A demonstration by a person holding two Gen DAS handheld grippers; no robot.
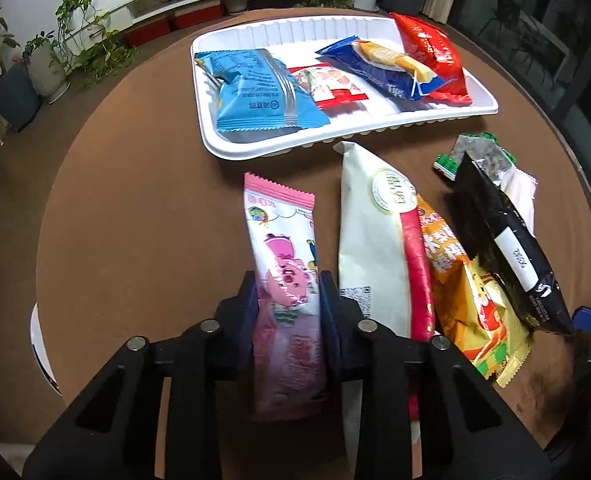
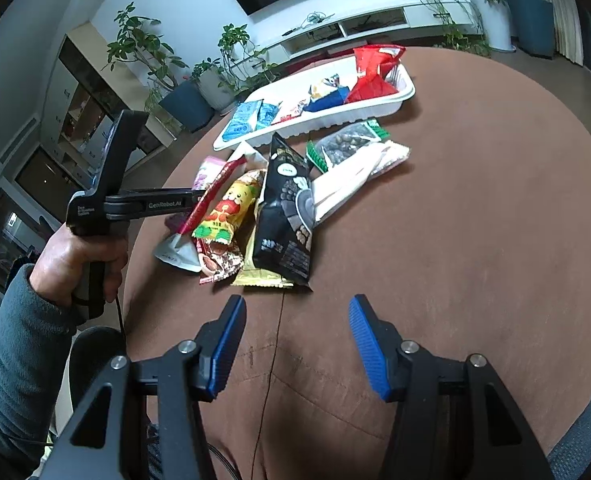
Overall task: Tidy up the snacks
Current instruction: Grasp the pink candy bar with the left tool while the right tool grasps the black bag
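My left gripper is shut on a long pink snack packet that lies on the brown round table, its dark pads pressing on both sides. Beside it lie a white pouch with a red edge, an orange-yellow packet and a black packet. Beyond them, a white tray holds a light blue packet, a red-and-white one, a dark blue biscuit packet and a red bag. My right gripper hangs open over bare table, short of the pile.
A clear packet with green ends and a pale packet lie right of the pile. In the right wrist view a hand in a grey sleeve holds the left gripper at the table's left edge. Potted plants and a low white cabinet stand behind the table.
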